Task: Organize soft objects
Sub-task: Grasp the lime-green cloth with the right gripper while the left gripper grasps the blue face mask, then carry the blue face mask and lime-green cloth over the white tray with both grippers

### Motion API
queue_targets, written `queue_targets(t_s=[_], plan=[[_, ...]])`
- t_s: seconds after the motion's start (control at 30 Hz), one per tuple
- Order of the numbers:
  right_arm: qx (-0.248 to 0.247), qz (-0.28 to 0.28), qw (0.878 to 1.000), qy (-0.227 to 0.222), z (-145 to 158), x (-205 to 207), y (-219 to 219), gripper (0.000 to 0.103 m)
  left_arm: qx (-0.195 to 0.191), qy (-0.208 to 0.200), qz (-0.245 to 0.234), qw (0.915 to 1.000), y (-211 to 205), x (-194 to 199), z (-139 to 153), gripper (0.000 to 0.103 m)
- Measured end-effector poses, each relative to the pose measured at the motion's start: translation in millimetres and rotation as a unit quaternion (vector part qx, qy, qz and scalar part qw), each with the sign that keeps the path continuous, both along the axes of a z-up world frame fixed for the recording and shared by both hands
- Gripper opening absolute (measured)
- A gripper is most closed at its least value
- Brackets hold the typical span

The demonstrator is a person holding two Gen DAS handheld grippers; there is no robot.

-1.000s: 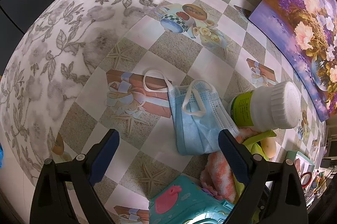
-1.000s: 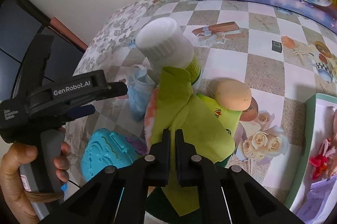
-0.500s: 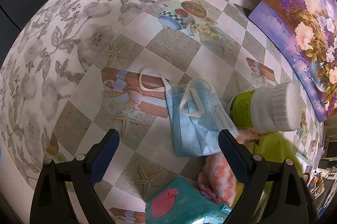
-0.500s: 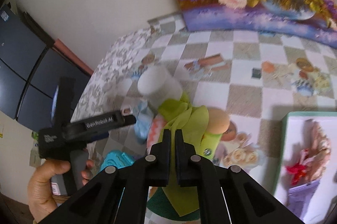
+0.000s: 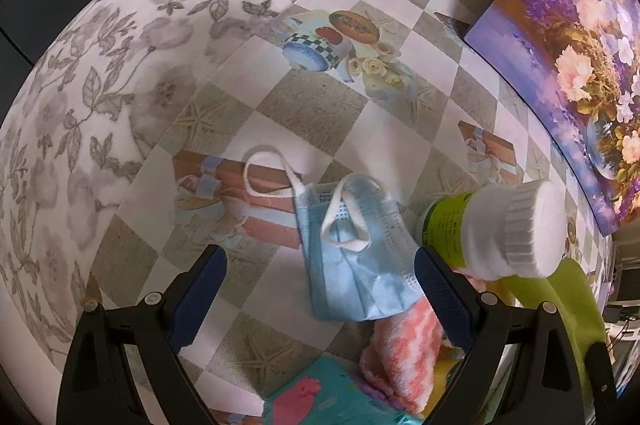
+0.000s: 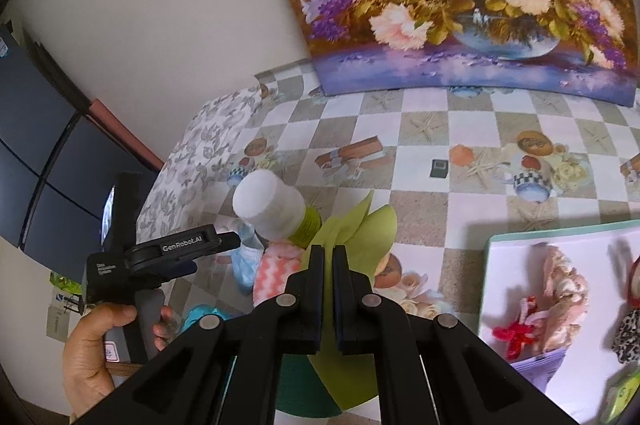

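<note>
Checkered tablecloth (image 6: 420, 129): right gripper (image 6: 328, 257) pinches green cloth (image 6: 360, 237), lifting it trayward (image 6: 490, 249); left gripper (image 5: 320, 289) spread above mask (image 5: 352, 249).

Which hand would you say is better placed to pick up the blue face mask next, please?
Left. The left tool is open and points down over the blue face mask, which lies flat on the checked tablecloth. The right tool is shut on the green cloth, so it is occupied.
</note>
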State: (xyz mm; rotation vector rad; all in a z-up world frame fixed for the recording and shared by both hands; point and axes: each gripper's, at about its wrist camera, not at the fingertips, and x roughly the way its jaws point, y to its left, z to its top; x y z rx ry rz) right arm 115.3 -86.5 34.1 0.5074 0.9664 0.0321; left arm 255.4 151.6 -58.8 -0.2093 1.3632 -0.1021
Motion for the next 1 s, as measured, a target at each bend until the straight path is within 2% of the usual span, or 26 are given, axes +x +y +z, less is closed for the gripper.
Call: queue_targets(t_s=[0.2, 0.53, 0.63, 0.83, 0.9, 1.0], plan=[[0.002, -0.008, 1.0, 0.007, -4.5, -0.5, -6.8, 0.004, 0.008, -0.002, -0.016, 0.9998, -12.0, 3.8, -0.8, 0.095], [0.004, -0.008, 1.0, 0.013, -7.5, 0.7, -6.3, 0.004, 0.009, 0.034, -0.032, 0.9989, -19.6, 3.8, -21.0, 0.095], [0.005, -0.009, 1.0, 0.014, -8.4, 0.5, -6.7, 0.004, 0.006, 0.037, -0.033, 0.9988, -21.8, 4.8, -23.7, 0.091], [0.009, -0.011, 1.0, 0.012, -7.7, -0.8, -8.9, 0.004, -0.003, 0.062, -0.032, 0.9975, -23.5, 2.7, -33.1, 0.064], [0.009, -0.011, 1.0, 0.012, -7.5, -0.9, -9.2, 0.004, 0.001, 0.058, -0.031, 0.9978, -23.9, 2.1, -32.8, 0.058], [0.009, -0.011, 1.0, 0.012, -7.7, -1.0, -9.4, 0.004, -0.004, 0.053, -0.033, 0.998, -21.3, -1.3, -32.7, 0.043]])
